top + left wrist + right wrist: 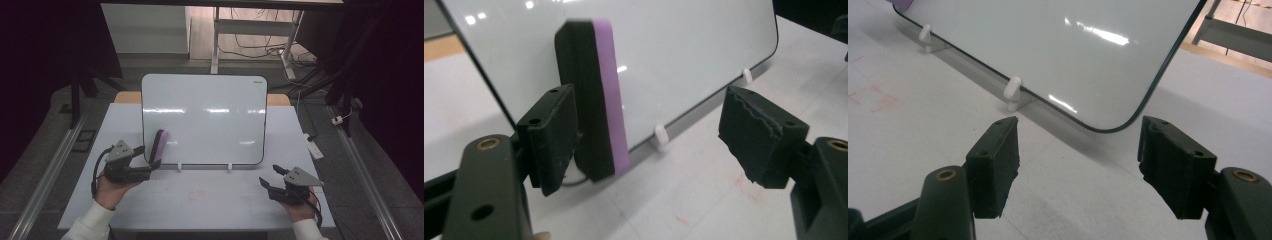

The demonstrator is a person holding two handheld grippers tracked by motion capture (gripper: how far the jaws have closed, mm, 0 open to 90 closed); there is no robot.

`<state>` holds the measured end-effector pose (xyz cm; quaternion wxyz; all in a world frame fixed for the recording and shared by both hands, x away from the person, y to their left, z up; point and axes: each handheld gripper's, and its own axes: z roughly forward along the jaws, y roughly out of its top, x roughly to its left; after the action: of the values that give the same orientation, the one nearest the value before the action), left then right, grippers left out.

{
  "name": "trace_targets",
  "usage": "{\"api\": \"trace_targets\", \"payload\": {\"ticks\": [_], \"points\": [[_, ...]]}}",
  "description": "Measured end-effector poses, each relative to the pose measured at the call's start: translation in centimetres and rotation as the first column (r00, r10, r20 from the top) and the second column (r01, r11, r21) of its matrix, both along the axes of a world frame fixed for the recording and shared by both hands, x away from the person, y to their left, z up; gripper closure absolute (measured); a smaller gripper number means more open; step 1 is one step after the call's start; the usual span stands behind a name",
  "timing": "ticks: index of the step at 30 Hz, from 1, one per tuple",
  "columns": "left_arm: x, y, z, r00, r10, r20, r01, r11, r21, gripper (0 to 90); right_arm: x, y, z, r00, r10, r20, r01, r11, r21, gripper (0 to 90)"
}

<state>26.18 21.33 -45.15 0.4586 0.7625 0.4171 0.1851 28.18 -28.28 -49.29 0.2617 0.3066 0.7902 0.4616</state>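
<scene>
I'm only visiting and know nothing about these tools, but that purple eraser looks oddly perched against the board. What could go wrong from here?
1. The eraser stands on end against the whiteboard. The left hand-held gripper is open, one jaw right beside it, so a nudge might topple it.
2. The whiteboard leans on two small white feet; a push from either gripper could slide or tip it.
3. The right hand-held gripper waits open near the board's lower corner and could clip it.

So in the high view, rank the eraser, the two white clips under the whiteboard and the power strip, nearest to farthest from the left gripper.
From the left gripper:
1. Eraser, leaning against the whiteboard's left edge, right beside the fingers.
2. Left clip, under the board's bottom edge.
3. Right clip, farther along that edge.
4. Power strip, beyond the table's right edge.
</scene>
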Motion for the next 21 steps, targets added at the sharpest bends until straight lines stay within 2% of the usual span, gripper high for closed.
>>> {"api": "trace_targets", "payload": {"ticks": [7,15,21], "points": [[-1.6,1.6,-1.6,0.9992,0.001,-0.041,-0.001,1.0,0.007,24.4,-0.2,-1.1,-0.5,0.9999,0.012,-0.012,-0.012,1.0,-0.002,31.7],[-3.9,3.9,-4.4,0.9947,0.005,-0.103,-0.004,1.0,0.006,23.8,0.1,-1.9,-1.2,0.9988,0.024,-0.044,-0.024,1.0,-0.006,31.2],[-4.7,4.8,-5.5,0.9929,0.006,-0.119,-0.004,0.9999,0.011,23.2,0.2,-1.7,-1.7,0.9972,0.044,-0.061,-0.045,0.999,-0.015,30.7]]}}
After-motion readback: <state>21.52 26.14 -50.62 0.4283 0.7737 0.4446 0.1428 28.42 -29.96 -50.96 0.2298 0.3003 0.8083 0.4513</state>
